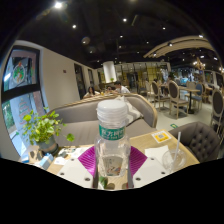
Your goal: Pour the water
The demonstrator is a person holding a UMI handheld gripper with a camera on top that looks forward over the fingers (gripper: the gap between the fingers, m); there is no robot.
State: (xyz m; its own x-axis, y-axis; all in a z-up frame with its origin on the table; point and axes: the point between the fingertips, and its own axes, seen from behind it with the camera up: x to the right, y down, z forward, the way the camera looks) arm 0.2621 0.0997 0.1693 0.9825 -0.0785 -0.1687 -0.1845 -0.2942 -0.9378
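A clear plastic water bottle (pixel 112 135) with a white cap and a green label stands upright between my gripper's fingers. My gripper (pixel 112 162) is shut on the bottle, with the magenta pads (pixel 88 159) pressing its lower body from both sides. The bottle appears lifted above the light wooden table (pixel 150 145). A clear empty glass (pixel 174 152) stands on the table to the right of the bottle, beyond the right finger.
A potted green plant (pixel 42 130) stands on the table to the left. A yellow card (pixel 160 137) lies behind the glass. A grey sofa (pixel 85 110) runs behind the table. Chairs and tables (pixel 180 95) fill the room at the right.
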